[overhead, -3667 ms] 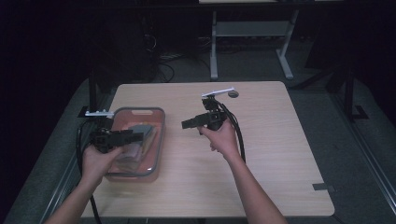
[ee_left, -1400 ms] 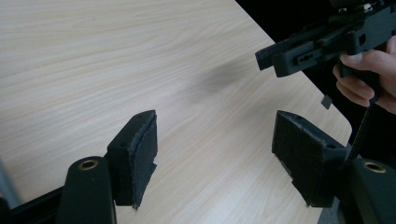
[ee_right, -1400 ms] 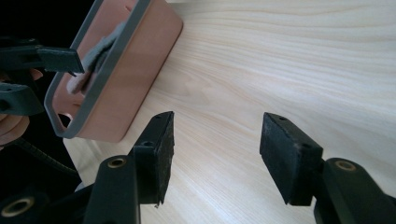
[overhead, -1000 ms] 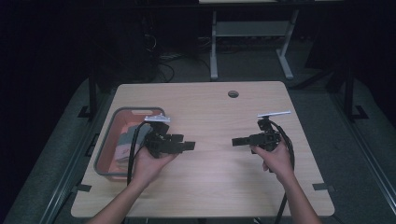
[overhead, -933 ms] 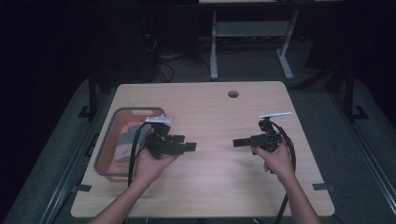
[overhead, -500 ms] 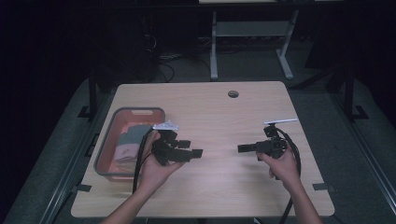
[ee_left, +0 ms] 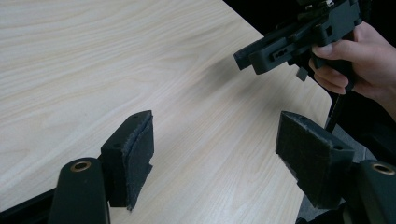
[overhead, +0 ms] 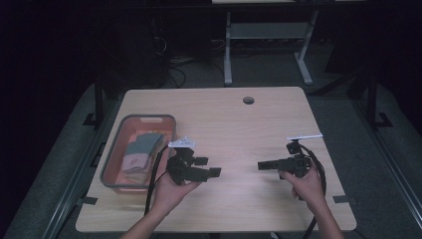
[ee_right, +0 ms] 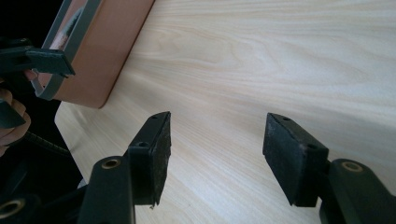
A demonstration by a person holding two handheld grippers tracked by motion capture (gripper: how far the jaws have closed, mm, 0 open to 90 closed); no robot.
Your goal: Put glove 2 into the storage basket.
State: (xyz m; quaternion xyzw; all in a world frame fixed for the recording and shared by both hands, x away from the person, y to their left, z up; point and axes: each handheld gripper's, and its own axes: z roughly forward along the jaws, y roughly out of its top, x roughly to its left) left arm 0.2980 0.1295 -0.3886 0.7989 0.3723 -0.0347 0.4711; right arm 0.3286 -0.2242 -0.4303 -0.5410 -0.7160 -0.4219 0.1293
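1. Left tongs [overhead: 211, 167]: held in left hand [overhead: 171, 186], near-left of centre over the tabletop [overhead: 239, 124], tips aimed right toward the other tongs. Jaws wide, nothing btwn pads, have just been opening. Left gripper view: both pads [ee_left: 133, 158] over bare wood, no contact w/ anything.
2. Right tongs [overhead: 263, 165]: held in right hand [overhead: 304, 181], near-right, tips aimed left. Jaws wide, empty; right gripper view shows pads [ee_right: 156, 154] apart w/ plain wood btwn them.
3. Two tongs face each other, well apart, gap of bare tabletop btwn tips. Left gripper view also has the right tongs [ee_left: 299, 39] farther off, fingers wrapped on its body.
4. Bin [overhead: 112, 172]: orange-pink, grey rim, at left edge of tabletop, just left of left hand. Folded cloth pieces [overhead: 142, 147] lie inside, grey on top; count unclear.
5. Cables trail from both tongs toward near edge.
6. Round hole [overhead: 248, 100] at far centre of tabletop.
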